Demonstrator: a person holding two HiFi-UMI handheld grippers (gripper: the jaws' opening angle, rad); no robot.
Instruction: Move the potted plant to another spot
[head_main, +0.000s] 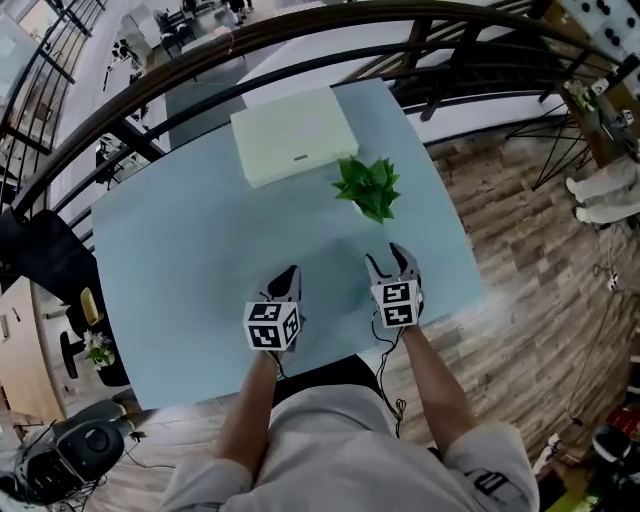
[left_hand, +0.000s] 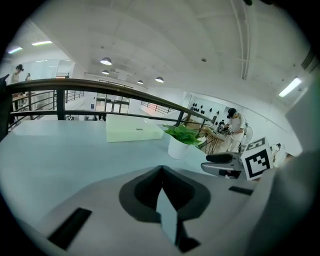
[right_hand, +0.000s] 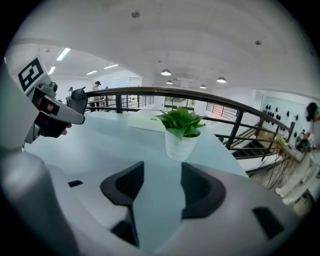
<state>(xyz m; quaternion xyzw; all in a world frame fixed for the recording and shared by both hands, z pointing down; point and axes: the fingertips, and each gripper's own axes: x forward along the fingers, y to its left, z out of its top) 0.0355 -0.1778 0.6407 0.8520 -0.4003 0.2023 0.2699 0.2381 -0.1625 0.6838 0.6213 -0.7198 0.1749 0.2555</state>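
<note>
Head view shows a pale-blue table (head_main: 190, 250) beside a curved railing (head_main: 240, 36).

green plant (head_main: 368, 187) in a white pot (right_hand: 180, 145); pale blue table (head_main: 180, 260); pale green box (head_main: 292, 135); brown wood-grain floor (head_main: 530, 290).

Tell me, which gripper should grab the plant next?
Probably the right. The right gripper is nearer the plant, with jaws apart and pointing straight at it. The left gripper is shut and has the plant off to its side.
</note>
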